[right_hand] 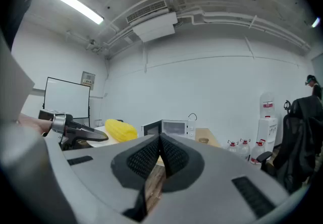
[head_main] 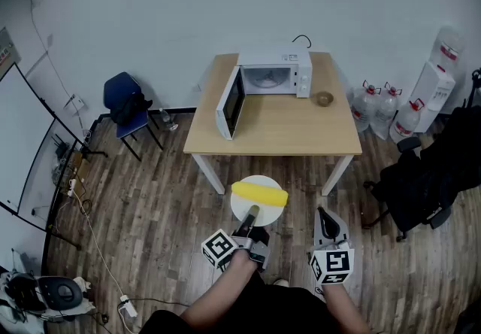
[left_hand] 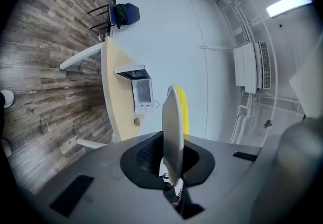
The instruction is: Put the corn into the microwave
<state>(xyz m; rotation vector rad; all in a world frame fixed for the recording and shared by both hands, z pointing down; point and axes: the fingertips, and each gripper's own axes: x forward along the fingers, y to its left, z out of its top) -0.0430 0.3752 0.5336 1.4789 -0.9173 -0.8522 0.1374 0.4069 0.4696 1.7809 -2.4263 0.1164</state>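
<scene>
A yellow corn cob (head_main: 259, 192) lies on a white plate (head_main: 268, 214) held out over the wooden floor, in front of the table. My left gripper (head_main: 252, 215) is shut on the plate's near rim. In the left gripper view the plate (left_hand: 172, 132) stands edge-on between the jaws, with the corn (left_hand: 182, 109) behind it. My right gripper (head_main: 325, 218) hangs to the right of the plate, shut with nothing in it; its jaws (right_hand: 160, 142) meet. The white microwave (head_main: 270, 75) stands at the back of the table with its door (head_main: 231, 103) swung open to the left.
The wooden table (head_main: 274, 128) also bears a small brown bowl (head_main: 324, 98) right of the microwave. A blue chair (head_main: 128, 108) stands to the left, water bottles (head_main: 379, 107) and a black office chair (head_main: 421, 182) to the right. Cables lie on the floor at the left.
</scene>
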